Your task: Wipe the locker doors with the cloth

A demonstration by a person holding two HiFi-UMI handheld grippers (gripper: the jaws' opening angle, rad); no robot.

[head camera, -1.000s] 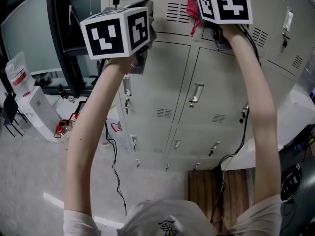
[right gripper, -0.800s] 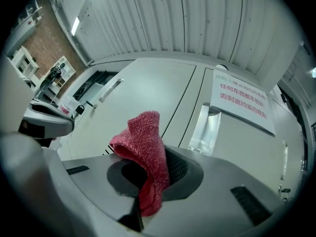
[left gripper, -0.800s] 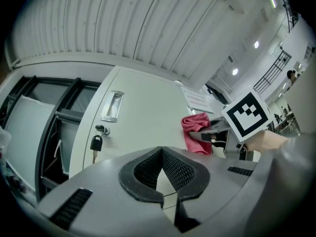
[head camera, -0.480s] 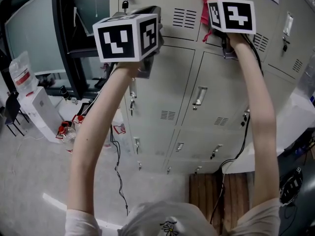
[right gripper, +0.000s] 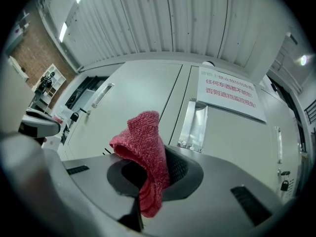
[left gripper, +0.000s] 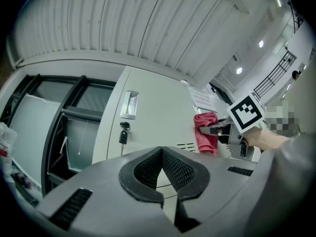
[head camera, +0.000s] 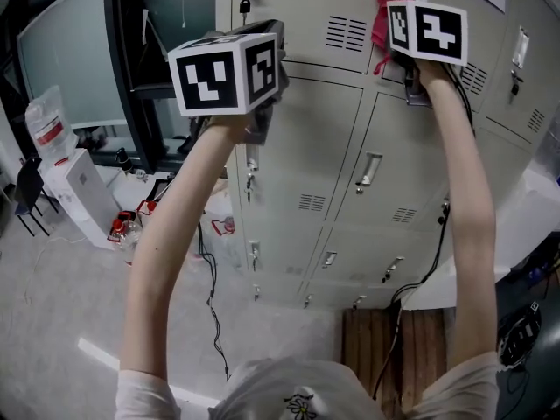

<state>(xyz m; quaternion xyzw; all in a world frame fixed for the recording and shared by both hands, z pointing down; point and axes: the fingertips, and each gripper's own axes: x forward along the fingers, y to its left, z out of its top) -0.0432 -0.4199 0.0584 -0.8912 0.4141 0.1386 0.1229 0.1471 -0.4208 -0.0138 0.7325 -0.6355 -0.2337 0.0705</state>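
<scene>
Recorded a bank of beige lockers (head camera: 350, 147) across the centre and right of the head view, with the locker doors (head camera: 297, 156) shut. Noted a dark-framed window (head camera: 131, 68) at upper left and a pale floor (head camera: 52, 313) at lower left. Located a white water dispenser (head camera: 83, 186) at the left edge and a wooden board (head camera: 394, 348) at bottom centre-right. Found both bare arms (head camera: 166, 234) raised toward the top row. Read the left gripper (left gripper: 161, 153) as clenched, pads meeting at the tips with nothing between them, positioned at upper centre-left of the head view in front of the lockers. Read the right gripper (right gripper: 154, 174) as grasping the red cloth (right gripper: 147, 147), folded end standing above the pads and a tail hanging below. Placed the cloth at the upper right of the head view, at a top-row door just beside the vent louvres (head camera: 348, 33); could not confirm contact with the metal. Logged a white notice (right gripper: 229, 93) with red print, a recessed handle (right gripper: 193, 125) and a key (left gripper: 123, 136) in a lock.
</scene>
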